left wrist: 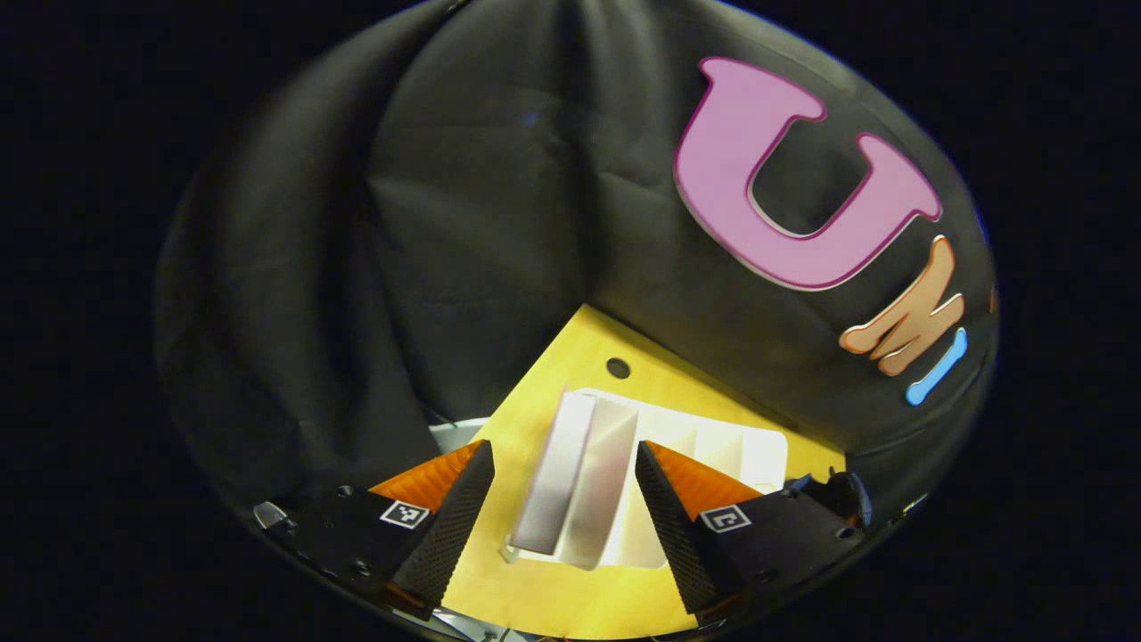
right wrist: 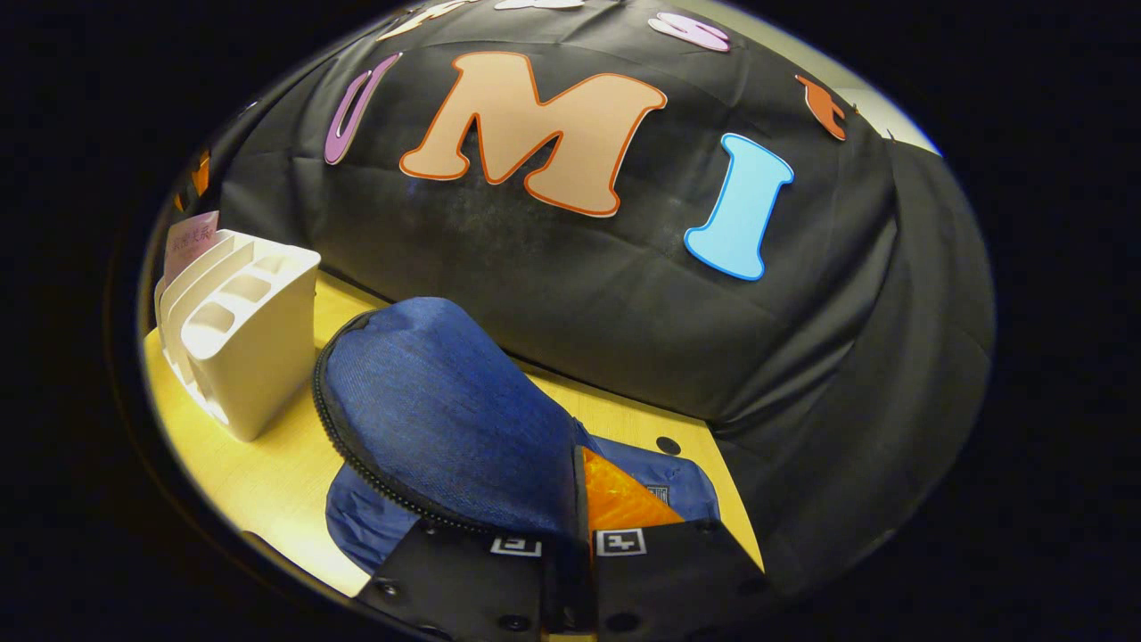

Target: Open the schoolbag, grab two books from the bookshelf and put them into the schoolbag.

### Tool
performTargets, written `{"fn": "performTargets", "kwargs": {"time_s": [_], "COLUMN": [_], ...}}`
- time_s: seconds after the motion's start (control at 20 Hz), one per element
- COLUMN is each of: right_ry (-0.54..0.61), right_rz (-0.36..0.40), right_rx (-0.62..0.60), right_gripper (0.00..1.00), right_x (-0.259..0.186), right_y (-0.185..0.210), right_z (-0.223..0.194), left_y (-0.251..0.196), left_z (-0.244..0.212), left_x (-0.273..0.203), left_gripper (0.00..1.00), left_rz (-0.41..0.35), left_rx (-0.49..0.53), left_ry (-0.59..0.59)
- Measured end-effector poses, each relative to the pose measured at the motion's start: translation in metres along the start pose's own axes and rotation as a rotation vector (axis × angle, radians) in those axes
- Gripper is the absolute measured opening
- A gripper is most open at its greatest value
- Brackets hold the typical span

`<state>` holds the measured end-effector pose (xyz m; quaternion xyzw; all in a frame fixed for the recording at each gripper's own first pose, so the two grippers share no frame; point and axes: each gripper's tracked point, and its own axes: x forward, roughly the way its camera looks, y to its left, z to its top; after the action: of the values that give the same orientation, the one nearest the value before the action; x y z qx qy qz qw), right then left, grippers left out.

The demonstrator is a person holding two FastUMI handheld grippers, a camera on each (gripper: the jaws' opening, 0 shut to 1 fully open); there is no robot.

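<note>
Left gripper view
Left gripper (left wrist: 563, 517): jaws spread, nothing between the pads; hovers over the shelf.
Book (left wrist: 575, 477): pale, stands in the shelf (left wrist: 758, 450), dead ahead in the gap between the jaws, touching neither; long axis runs away from the jaws, leaning slightly right.
Nearer hand: left, judged ready to close on the book.
Surface: yellow tabletop (left wrist: 553, 588) with a small dark hole (left wrist: 618, 367) past the shelf; black cloth wall behind.

Right gripper view
Right gripper (right wrist: 570, 499): jaws clenched on the bag's flap (right wrist: 446, 419), holding it raised.
Bag (right wrist: 642, 490): blue, on the tabletop right at the jaws; zipper edge runs along the flap's left rim; mouth looks open beneath.
Shelf (right wrist: 241, 339): white, slotted, well to the left of the bag; a pink-topped book (right wrist: 192, 236) stands in a far slot.
Room: cloth wall close behind.
</note>
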<state>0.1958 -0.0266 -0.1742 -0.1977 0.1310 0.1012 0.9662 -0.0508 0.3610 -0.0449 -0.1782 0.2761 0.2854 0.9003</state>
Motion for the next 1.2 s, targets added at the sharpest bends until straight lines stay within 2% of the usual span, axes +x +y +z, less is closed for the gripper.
{"fn": "performTargets", "kwargs": {"time_s": [0.3,0.6,0.7,0.75,0.85,0.95,1.0,1.1,1.15,1.2], "right_ry": [0.014,0.020,0.020,0.021,0.022,0.022,0.023,0.024,0.025,0.026], "right_rz": [-0.006,-0.015,-0.015,-0.015,-0.014,-0.012,-0.011,-0.010,-0.009,-0.009], "right_rx": [-0.011,-0.012,-0.013,-0.013,-0.016,-0.020,-0.022,-0.025,-0.026,-0.027], "right_gripper": [0.07,0.07,0.07,0.07,0.07,0.07,0.07,0.07,0.07,0.07], "right_x": [0.003,0.003,0.002,0.002,0.002,0.002,0.001,0.002,0.002,0.003], "right_y": [0.003,0.004,0.005,0.004,0.005,0.005,0.005,0.006,0.006,0.007], "right_z": [-0.002,-0.002,-0.002,-0.002,-0.002,-0.003,-0.003,-0.002,-0.004,-0.004], "left_y": [-0.001,-0.032,-0.033,-0.033,-0.033,-0.036,-0.038,-0.042,-0.044,-0.043], "left_z": [-0.024,-0.030,-0.033,-0.035,-0.044,-0.054,-0.058,-0.064,-0.067,-0.070], "left_x": [0.017,0.030,0.043,0.044,0.049,0.066,0.069,0.077,0.079,0.082], "left_gripper": [0.94,0.87,0.82,0.70,0.61,0.67,0.61,0.61,0.66,0.61], "left_rz": [-0.056,-0.100,-0.077,-0.069,-0.046,-0.027,-0.021,-0.022,-0.028,-0.027], "left_rx": [0.013,0.093,0.119,0.123,0.132,0.154,0.168,0.194,0.204,0.210], "left_ry": [0.127,0.203,0.233,0.261,0.320,0.362,0.378,0.411,0.430,0.449]}}
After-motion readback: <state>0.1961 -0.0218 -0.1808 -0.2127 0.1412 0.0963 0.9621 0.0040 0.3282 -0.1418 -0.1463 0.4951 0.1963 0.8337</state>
